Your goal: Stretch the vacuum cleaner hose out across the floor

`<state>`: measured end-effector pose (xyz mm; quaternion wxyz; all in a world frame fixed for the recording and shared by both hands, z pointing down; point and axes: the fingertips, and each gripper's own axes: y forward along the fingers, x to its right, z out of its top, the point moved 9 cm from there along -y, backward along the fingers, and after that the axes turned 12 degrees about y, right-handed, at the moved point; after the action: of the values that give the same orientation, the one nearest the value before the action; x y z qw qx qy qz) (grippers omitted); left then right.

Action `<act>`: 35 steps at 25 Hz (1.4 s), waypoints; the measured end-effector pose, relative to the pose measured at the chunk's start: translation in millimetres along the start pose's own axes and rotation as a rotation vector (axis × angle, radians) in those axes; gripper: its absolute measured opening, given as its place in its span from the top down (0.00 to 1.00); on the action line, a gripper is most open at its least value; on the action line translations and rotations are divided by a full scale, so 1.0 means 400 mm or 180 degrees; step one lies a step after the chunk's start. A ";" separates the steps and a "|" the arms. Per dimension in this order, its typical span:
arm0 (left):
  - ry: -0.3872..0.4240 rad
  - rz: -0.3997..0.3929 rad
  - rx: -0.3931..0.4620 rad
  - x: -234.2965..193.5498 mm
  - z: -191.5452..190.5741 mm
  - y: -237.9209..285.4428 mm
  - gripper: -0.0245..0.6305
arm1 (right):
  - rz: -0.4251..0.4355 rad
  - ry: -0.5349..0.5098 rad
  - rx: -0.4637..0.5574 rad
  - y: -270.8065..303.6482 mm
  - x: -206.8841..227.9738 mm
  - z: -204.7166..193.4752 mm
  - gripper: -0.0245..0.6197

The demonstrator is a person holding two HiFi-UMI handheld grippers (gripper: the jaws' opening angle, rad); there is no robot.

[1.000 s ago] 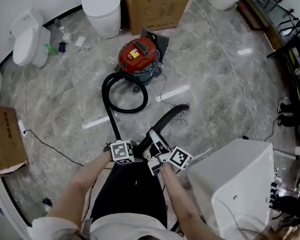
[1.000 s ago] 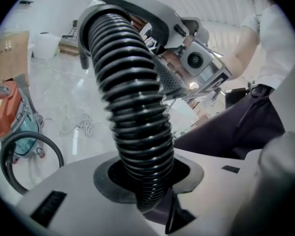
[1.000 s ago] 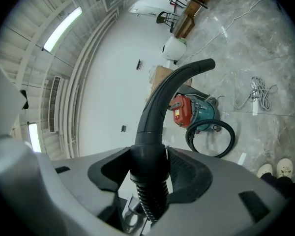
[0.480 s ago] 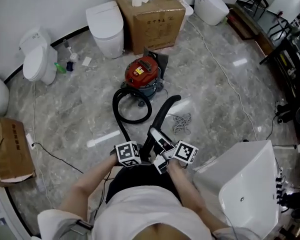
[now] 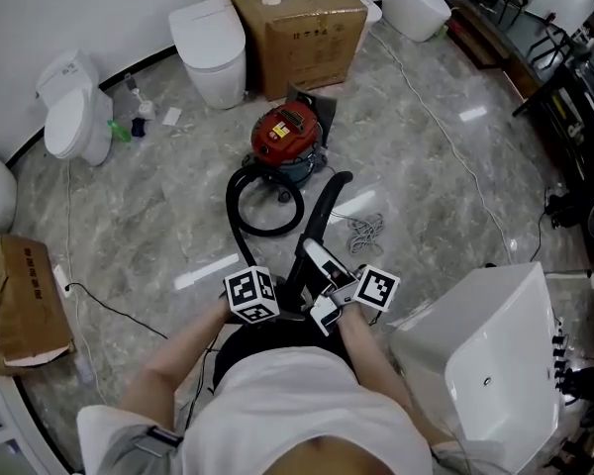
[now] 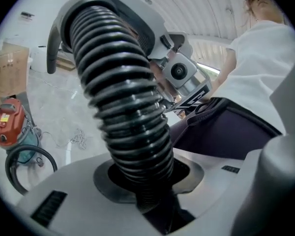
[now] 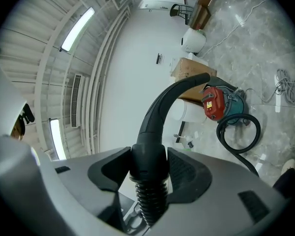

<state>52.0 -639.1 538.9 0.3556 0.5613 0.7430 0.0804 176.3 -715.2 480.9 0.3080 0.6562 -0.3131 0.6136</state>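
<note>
Raised since the earlier frame: both grippers. Left gripper (image 6: 147, 183): jaws slightly parted, clamped on corrugated hose (image 6: 123, 97). Right gripper (image 7: 148, 173): jaws pressed on curved handle (image 7: 162, 102). Remaining hose is looped on floor (image 5: 426, 156) beside red vacuum cleaner (image 5: 287, 135), loose cord (image 5: 364, 232) nearby. Hose-to-cleaner joint cannot be made out.

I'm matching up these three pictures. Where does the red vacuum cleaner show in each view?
Head view: red vacuum cleaner at upper centre, on the floor in front of the cardboard box.
Left gripper view: at the left edge, left of the hose.
Right gripper view: right of centre.
Shared landmark: the cardboard box beside it.
</note>
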 end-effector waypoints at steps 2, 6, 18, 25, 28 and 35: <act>0.0013 -0.0015 -0.0013 0.000 -0.008 0.003 0.74 | -0.0048 0.0032 0.0030 0.002 0.011 -0.008 0.59; -0.0049 0.0016 0.0150 0.013 -0.014 0.015 0.74 | -0.0121 0.0095 0.0043 -0.003 0.022 -0.014 0.59; -0.0082 -0.0039 0.0092 0.033 -0.035 0.061 0.74 | -0.0168 0.0259 -0.0082 -0.052 0.074 -0.019 0.59; -0.0030 0.0010 0.0082 0.116 -0.026 0.113 0.74 | -0.0068 0.0277 -0.0055 -0.134 0.064 -0.072 0.59; -0.0002 0.0063 0.0082 0.175 -0.028 0.142 0.74 | -0.0018 0.0272 -0.0076 -0.179 0.052 -0.114 0.59; 0.0055 0.0270 0.0115 0.357 -0.053 0.216 0.74 | 0.0016 0.0207 -0.0181 -0.321 0.021 -0.245 0.59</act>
<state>89.2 -475.0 536.9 0.3354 0.5979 0.7228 0.0868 218.2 -559.4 492.2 0.3350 0.6261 -0.3219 0.6262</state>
